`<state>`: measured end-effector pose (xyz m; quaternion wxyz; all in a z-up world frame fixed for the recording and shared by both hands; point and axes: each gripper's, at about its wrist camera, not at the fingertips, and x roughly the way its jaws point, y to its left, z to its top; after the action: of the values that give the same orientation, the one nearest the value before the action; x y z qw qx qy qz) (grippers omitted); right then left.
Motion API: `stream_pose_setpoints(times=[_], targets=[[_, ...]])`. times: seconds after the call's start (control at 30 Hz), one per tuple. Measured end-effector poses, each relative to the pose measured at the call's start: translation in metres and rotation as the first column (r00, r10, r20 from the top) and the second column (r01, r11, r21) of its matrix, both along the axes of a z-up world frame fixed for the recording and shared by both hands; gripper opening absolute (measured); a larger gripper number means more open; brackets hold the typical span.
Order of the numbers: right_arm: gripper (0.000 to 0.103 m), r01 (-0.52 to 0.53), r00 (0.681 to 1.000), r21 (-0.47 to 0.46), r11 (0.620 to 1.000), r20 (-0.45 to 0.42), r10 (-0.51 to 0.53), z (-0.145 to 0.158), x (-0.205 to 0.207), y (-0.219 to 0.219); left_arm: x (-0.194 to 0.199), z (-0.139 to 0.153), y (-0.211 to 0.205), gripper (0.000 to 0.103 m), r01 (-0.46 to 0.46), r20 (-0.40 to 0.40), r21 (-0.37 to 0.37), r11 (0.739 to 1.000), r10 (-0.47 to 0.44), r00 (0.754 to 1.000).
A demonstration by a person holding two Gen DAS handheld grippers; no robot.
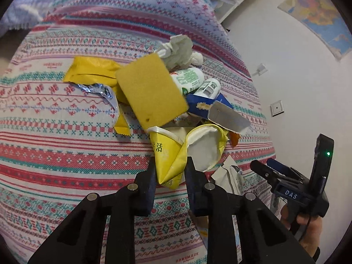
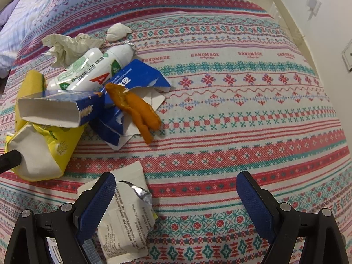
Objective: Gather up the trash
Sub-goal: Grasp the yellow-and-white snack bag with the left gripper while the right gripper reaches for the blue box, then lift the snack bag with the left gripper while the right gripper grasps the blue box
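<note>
Bedroom: bedspread, pillow.

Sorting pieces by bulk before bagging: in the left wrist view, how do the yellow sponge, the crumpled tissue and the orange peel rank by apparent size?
1. yellow sponge, clearly largest.
2. crumpled tissue, though it lies farther away, so its true size is unsure.
3. orange peel, smallest, but mostly hidden behind the yellow paper cup.

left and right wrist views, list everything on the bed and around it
yellow cup: 1, crushed, between left tool pads
sponge: 1, yellow, atop pile
yellow wrapper: 1, left of sponge
bottles: 2, white, mid-pile
blue carton: 1, torn
orange peel: 1, beside carton
tissues: crumpled, white, far side
white packet: 1, at right tool
bedspread: patterned
left tool: pinching cup
right tool: open
</note>
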<state>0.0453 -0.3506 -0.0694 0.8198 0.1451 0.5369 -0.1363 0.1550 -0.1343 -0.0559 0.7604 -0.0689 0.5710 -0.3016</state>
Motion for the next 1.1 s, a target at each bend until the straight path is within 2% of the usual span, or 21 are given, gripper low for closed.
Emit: stream_pose_setpoints(times=[0.13, 0.27, 0.4, 0.57, 0.8, 0.93, 1.1], targets=[[0.093, -0.002, 1.000, 0.017, 1.000, 0.020, 0.002, 0.006, -0.002, 0.005, -0.014, 0.018, 0.017, 0.025, 0.014, 0.031, 0.014, 1.000, -0.014, 0.999], [0.093, -0.006, 0.999, 0.027, 1.000, 0.036, 0.006, 0.012, 0.004, 0.013, -0.030, 0.037, 0.046, 0.025, 0.010, 0.094, 0.040, 0.999, -0.014, 0.995], [0.089, -0.021, 0.999, 0.035, 0.999, 0.046, 0.019, 0.014, 0.014, 0.024, -0.031, 0.052, 0.085, 0.025, -0.058, 0.158, 0.043, 0.997, 0.050, 0.986], [0.086, -0.018, 0.998, 0.135, 0.991, 0.069, 0.009, 0.011, 0.029, 0.036, -0.030, 0.060, 0.124, 0.025, -0.139, 0.223, 0.074, 0.987, 0.120, 0.967], [0.086, -0.043, 0.997, 0.245, 0.969, 0.076, 0.025, -0.005, 0.059, 0.050, -0.022, 0.053, 0.163, 0.025, -0.220, 0.218, 0.089, 0.971, 0.197, 0.956], [0.085, -0.039, 0.998, 0.254, 0.966, 0.064, 0.023, -0.019, 0.072, 0.047, -0.025, 0.051, 0.173, 0.025, -0.224, 0.211, 0.102, 0.969, 0.199, 0.957], [0.072, -0.026, 0.999, 0.334, 0.942, 0.031, 0.017, -0.038, 0.075, 0.044, -0.025, 0.047, 0.176, 0.025, -0.230, 0.211, 0.127, 0.965, 0.201, 0.957]])
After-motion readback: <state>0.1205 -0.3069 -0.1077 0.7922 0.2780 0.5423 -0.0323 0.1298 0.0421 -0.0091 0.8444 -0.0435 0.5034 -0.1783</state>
